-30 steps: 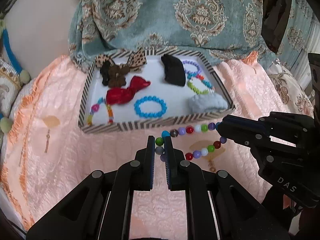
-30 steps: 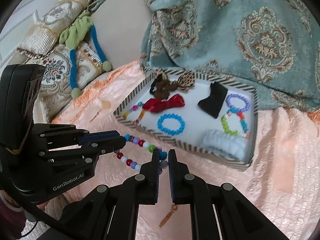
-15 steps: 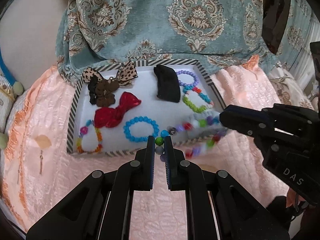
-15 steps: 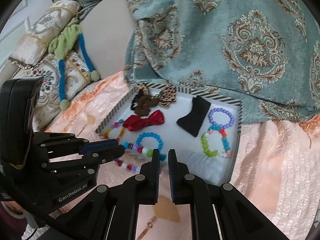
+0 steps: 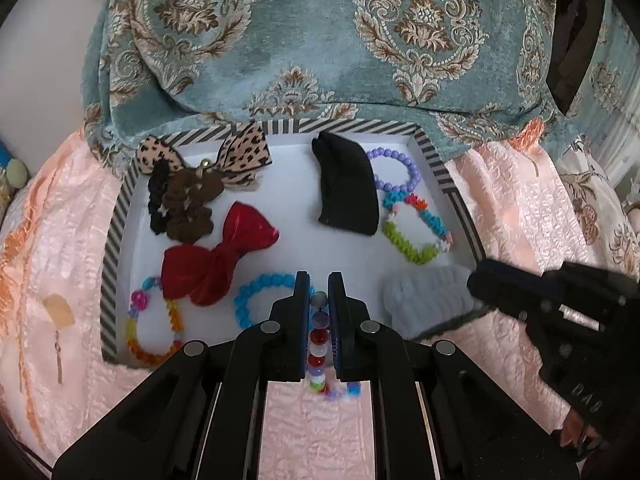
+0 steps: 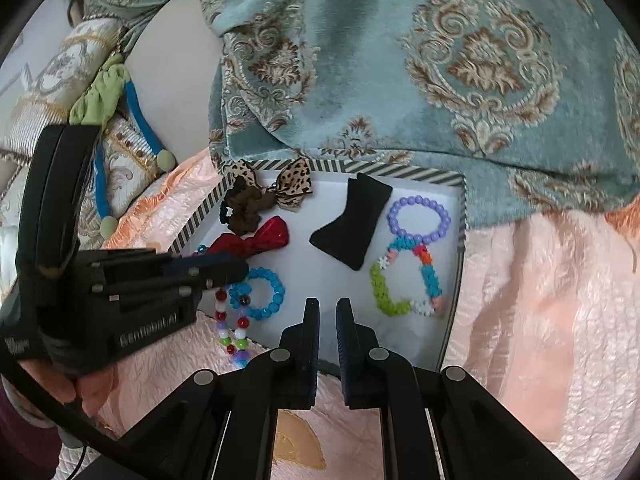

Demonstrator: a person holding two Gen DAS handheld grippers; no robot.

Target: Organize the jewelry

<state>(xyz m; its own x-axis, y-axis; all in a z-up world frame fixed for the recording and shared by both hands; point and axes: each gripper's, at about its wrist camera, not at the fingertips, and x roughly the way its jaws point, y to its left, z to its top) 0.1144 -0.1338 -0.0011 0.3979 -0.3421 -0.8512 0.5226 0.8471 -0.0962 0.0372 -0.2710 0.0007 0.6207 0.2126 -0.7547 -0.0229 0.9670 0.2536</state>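
The left tool (image 5: 319, 300) is pressed together on a multicolour bead necklace (image 5: 318, 340), which hangs from its tips in a loose loop, half over the near rim of the striped tray (image 5: 114, 232) and half over the pink bedspread (image 5: 60, 240). I think it is held high by one end so that the whole strand can go down inside the tray without catching on the rim. The right tool (image 6: 327, 312) is also pressed together, and no thing can be seen between its fingers; it hovers over the near right part of the tray, beside a grey scrunchie (image 5: 424, 296).

On the white floor of the tray the things lie apart, probably so that each one can be seen. Nearest I count three bracelets: one rainbow (image 5: 148, 328), one blue (image 5: 260, 296), one green and teal (image 5: 416, 232). Further back is a fourth, purple one (image 5: 394, 170). There are two bows, red (image 5: 218, 258) and leopard (image 5: 240, 152), one brown scrunchie (image 5: 188, 204) with a black one (image 5: 157, 200) against it, and one black cloth piece (image 5: 348, 188). Behind the tray hangs a teal patterned blanket (image 5: 320, 40)
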